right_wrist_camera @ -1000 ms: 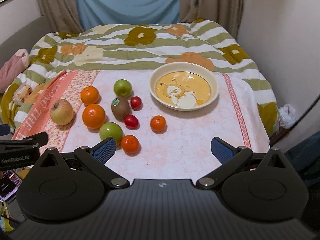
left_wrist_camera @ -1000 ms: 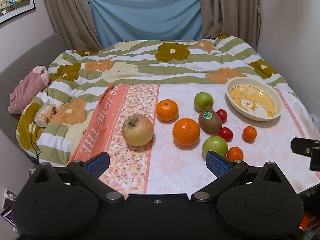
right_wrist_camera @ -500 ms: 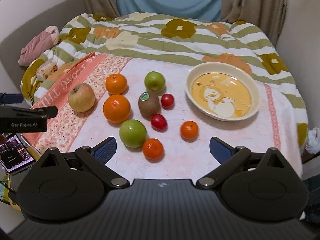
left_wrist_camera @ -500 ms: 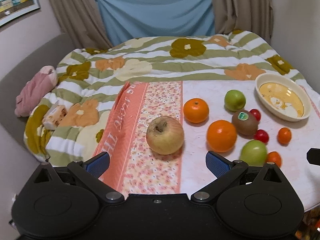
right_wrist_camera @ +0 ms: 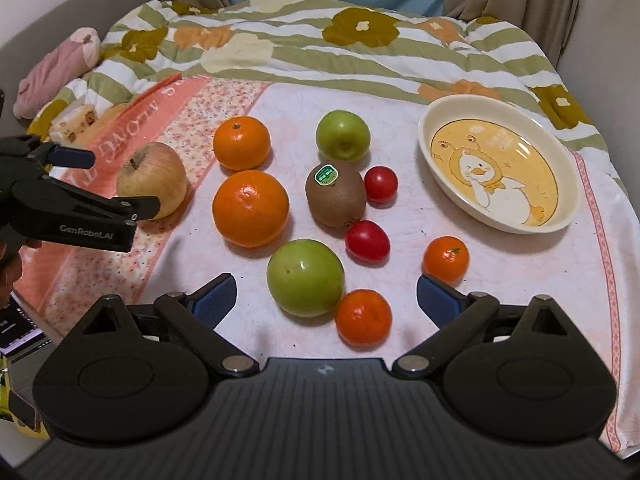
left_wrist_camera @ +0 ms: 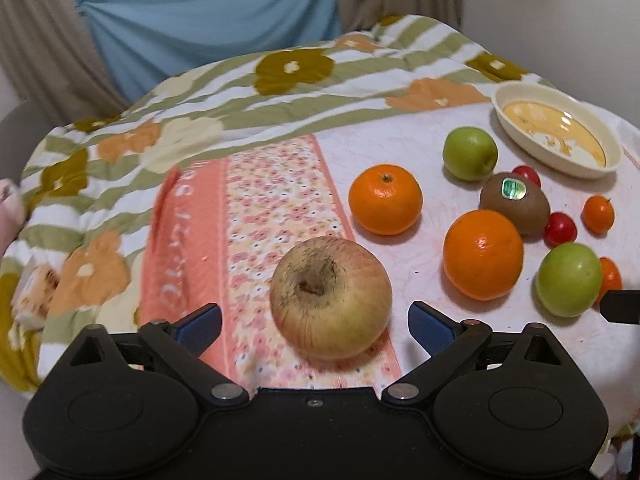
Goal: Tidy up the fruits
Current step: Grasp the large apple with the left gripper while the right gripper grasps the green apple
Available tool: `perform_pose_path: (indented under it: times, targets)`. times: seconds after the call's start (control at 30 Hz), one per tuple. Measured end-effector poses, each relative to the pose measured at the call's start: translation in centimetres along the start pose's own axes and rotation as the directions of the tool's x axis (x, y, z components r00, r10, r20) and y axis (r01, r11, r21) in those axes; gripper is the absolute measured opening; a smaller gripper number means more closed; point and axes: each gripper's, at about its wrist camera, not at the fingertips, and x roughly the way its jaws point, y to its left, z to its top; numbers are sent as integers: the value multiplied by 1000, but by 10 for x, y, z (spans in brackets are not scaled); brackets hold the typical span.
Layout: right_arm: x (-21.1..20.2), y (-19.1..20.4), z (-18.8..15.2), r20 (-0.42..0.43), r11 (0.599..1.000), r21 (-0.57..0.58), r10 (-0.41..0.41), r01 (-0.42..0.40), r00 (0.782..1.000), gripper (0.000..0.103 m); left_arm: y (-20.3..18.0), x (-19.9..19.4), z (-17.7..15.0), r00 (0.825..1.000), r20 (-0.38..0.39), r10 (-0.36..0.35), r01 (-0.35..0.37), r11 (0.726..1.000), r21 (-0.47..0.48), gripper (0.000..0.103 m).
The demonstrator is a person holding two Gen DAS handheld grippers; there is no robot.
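A yellowish-red apple [left_wrist_camera: 331, 303] lies on the cloth, just ahead of my open left gripper [left_wrist_camera: 314, 324], between its blue fingertips but not touched. It also shows in the right wrist view [right_wrist_camera: 154, 178], where the left gripper [right_wrist_camera: 88, 184] reaches it from the left. My right gripper [right_wrist_camera: 326, 300] is open and empty, with a green apple [right_wrist_camera: 306, 277] and a small mandarin [right_wrist_camera: 363, 317] just ahead. Two oranges [right_wrist_camera: 250, 208], a kiwi [right_wrist_camera: 335, 194], two cherry tomatoes [right_wrist_camera: 367, 240], another green apple [right_wrist_camera: 342, 135] and another mandarin [right_wrist_camera: 446, 259] lie loose. The duck bowl [right_wrist_camera: 436, 120] is empty.
The fruit lies on a pink floral cloth [right_wrist_camera: 500, 280] over a green-striped flowered blanket [right_wrist_camera: 360, 52]. A pink soft toy [right_wrist_camera: 60, 68] lies at the far left. A wall stands at the right and curtains at the back. The table's near edge is under the grippers.
My left gripper has moved forward and left, so the yellowish apple now sits between its open fingers. My right gripper has moved closer to the green apple and the mandarin.
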Motion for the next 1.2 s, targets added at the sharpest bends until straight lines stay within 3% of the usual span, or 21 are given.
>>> perform_pose_path:
  times: [0.23,0.43,0.93,1.07,1.2]
  targets:
    - [24,10,1,-40,999,-36,-43,41,998,103,9,24,1,997,-33,-69,70,998,6,91]
    - [39,18,2,-68,997,-64,-42,37,997,98,10,37,1,991,-59,-121,120,993,-8,78]
    - [58,22,10,-84,990,-134,-54,43,995,82,11,35,-4,991,-30,-132,132,991,6,77]
    - [62,26,9,-91,985,-171,-45,29,995,70,9,33,-6,992,-26,-124,125,992,14,77]
    - [63,30,8,-93,981,-193,-48,30,995,70,8,30,-8,993,-27,-119,119,993,17,77]
